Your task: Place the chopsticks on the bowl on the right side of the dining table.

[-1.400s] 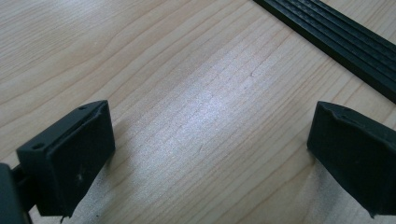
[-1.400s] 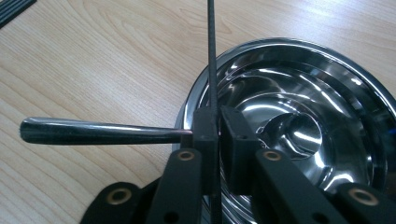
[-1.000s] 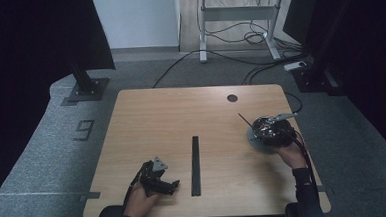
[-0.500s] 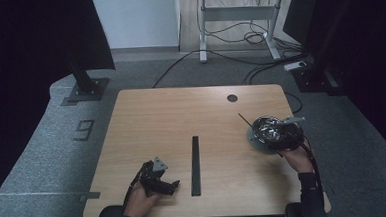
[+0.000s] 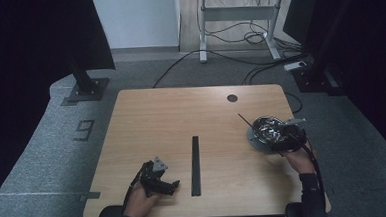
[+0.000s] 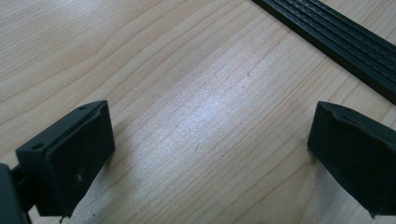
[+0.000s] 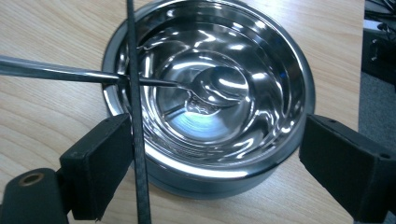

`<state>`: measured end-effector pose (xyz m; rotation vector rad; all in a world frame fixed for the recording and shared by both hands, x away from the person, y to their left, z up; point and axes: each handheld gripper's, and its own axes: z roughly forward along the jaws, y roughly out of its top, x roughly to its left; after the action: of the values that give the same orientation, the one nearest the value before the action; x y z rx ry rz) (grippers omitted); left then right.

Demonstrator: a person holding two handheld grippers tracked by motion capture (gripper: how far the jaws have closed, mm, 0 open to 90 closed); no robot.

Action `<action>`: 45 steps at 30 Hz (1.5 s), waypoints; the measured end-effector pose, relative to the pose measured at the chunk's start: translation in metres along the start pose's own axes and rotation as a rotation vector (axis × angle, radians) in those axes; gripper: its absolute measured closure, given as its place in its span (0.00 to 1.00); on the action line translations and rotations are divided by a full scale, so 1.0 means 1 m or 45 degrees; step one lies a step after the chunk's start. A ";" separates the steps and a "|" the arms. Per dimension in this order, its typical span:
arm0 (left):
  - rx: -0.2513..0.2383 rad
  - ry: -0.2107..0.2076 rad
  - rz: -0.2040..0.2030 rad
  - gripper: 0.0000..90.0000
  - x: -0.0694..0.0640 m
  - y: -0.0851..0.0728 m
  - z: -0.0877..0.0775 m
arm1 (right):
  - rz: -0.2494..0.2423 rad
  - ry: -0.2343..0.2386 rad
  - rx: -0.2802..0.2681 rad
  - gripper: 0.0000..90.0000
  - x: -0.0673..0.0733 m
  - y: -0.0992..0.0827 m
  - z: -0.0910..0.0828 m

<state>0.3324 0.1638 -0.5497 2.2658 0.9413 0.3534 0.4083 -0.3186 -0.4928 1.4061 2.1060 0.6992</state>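
- The left gripper is resting near the front edge of the worktop, left of centre. Its jaws are standing wide apart over bare wood, holding nothing.
- A black strip is lying along the middle of the worktop, just beside the left gripper.
- The steel bowl is sitting near the right edge of the worktop. A spoon is lying inside it, its handle crossing the rim. A thin black rod is standing across the rim beside it.
- The right gripper is hovering at the near side of the bowl. Its jaws have just been opening and are now standing wide, one at each side of the bowl, with neither pad pressing on it.
- Judged step: the bowl is sitting released on the worktop, or a new grip is being lined up.
- Next move, as a judgement: either closing squarely on the rim or backing off without knocking the rod or the spoon handle.
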 end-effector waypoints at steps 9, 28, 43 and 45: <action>0.000 0.001 0.000 0.00 0.000 0.000 0.000 | 0.053 -0.031 0.001 0.12 -0.012 -0.005 -0.002; 0.000 0.000 0.000 0.00 0.000 0.000 0.000 | 0.104 0.110 -0.032 0.44 -0.034 -0.016 -0.015; 0.000 0.001 0.000 0.00 0.000 0.000 0.000 | -0.019 0.281 0.030 0.81 -0.032 -0.023 -0.014; 0.000 0.000 0.000 0.00 0.000 0.000 0.000 | -0.030 0.281 0.030 0.85 -0.032 -0.024 -0.014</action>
<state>0.3324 0.1638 -0.5497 2.2656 0.9412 0.3535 0.3931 -0.3582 -0.4942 1.3674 2.3018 0.8566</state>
